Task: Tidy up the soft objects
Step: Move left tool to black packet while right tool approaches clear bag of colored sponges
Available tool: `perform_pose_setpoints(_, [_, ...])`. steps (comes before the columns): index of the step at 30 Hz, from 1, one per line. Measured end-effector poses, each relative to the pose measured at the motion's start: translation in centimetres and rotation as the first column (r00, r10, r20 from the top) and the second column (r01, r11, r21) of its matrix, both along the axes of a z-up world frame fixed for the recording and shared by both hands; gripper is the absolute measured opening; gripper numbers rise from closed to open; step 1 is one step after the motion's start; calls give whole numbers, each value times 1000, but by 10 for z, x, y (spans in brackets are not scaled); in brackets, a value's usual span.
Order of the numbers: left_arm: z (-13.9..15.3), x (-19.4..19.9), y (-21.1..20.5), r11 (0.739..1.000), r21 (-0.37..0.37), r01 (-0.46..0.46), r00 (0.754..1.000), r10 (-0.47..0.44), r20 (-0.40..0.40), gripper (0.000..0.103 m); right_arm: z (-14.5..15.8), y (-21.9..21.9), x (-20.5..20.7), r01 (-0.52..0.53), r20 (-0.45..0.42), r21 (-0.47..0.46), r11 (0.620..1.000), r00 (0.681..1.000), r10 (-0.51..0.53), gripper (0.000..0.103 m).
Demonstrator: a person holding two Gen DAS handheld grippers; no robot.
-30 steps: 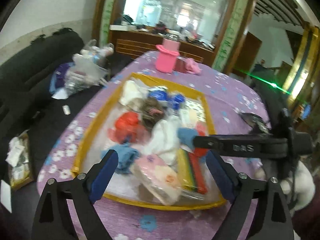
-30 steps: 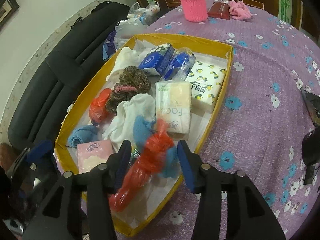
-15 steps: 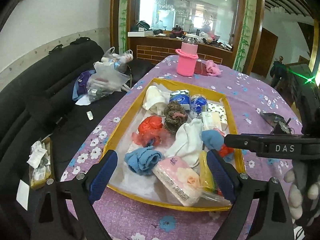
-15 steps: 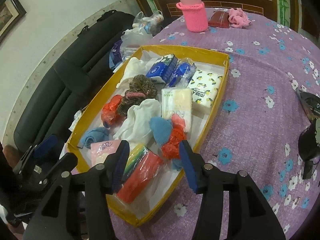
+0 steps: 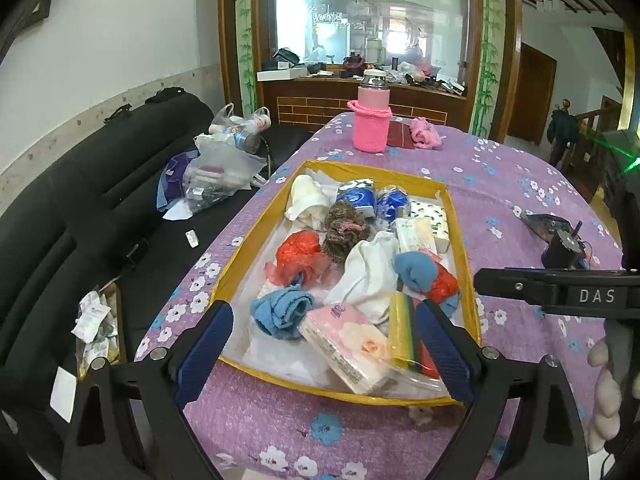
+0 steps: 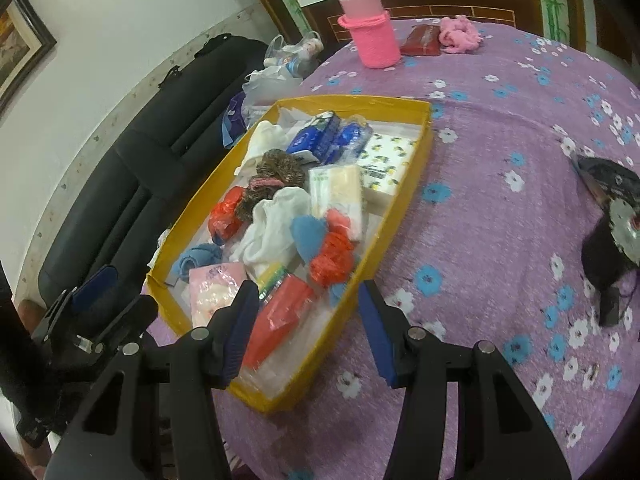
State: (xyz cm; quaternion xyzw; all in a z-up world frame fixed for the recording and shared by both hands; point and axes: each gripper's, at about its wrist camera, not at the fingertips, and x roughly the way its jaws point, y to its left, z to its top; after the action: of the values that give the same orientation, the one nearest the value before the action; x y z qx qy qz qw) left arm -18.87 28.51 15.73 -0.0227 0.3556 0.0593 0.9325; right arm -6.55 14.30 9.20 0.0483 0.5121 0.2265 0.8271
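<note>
A yellow-rimmed tray (image 5: 256,236) (image 6: 404,196) on the purple flowered table holds several soft things: a white cloth (image 5: 368,276) (image 6: 272,228), a blue cloth (image 5: 284,312), a red plastic bag with a blue cloth (image 6: 330,248) (image 5: 428,276), tissue packs (image 5: 344,340) (image 6: 336,188) and a brown scrunchie bundle (image 5: 344,232). My left gripper (image 5: 322,354) is open and empty above the tray's near edge. My right gripper (image 6: 308,332) is open and empty above the tray's near right corner.
A pink knitted bottle (image 5: 370,120) (image 6: 374,36), a red wallet (image 6: 422,40) and a pink cloth (image 6: 460,34) stand at the table's far end. A black device (image 6: 616,216) lies at the right. A black sofa (image 5: 80,216) with bags runs along the left.
My right gripper let go of the red bag and blue cloth into the tray, opened and pulled back. My left gripper drew back and up from the tray.
</note>
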Motion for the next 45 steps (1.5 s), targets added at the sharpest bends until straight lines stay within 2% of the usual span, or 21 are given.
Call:
perform_pose_setpoints(7, [8, -8, -22, 998, 9, 56, 998, -57, 14, 95, 2, -47, -15, 66, 3, 32, 997, 998, -66, 50])
perform_pose_setpoints(13, [16, -10, -41, 982, -78, 175, 984, -173, 32, 95, 17, -133, -34, 202, 39, 54, 978, 978, -204, 50])
perform_pose_setpoints(16, [13, -4, -52, 966, -101, 236, 972, -235, 20, 95, 24, -195, -42, 325, 61, 39, 945, 943, -327, 50])
perform_pose_setpoints(20, [8, 14, -66, 939, -158, 305, 950, -312, -15, 95, 29, -271, -50, 488, 65, 12, 873, 871, -488, 50])
perform_pose_setpoints(23, [6, 28, -75, 925, -184, 332, 938, -344, -38, 95, 29, -304, -50, 544, 51, 19, 839, 838, -544, 50])
perform_pose_setpoints(28, [12, 57, -86, 889, -259, 377, 912, -405, -65, 95, 22, -314, -40, 534, 24, -8, 846, 846, -533, 50])
perform_pose_setpoints(32, [24, 88, -91, 873, -296, 389, 904, -423, -61, 95, 7, -315, -24, 518, -38, -12, 855, 854, -518, 50])
perform_pose_setpoints(35, [33, 103, -96, 870, -287, 402, 901, -431, -47, 95, -6, -318, -6, 508, -105, 15, 861, 858, -504, 50])
perform_pose_setpoints(39, [37, 129, -104, 877, -256, 406, 902, -430, -43, 95, -13, -329, 25, 519, -170, 83, 851, 849, -501, 50])
perform_pose_setpoints(45, [30, 180, -131, 884, -227, 409, 898, -434, -72, 95, -19, -331, 88, 521, -200, 61, 852, 842, -501, 50])
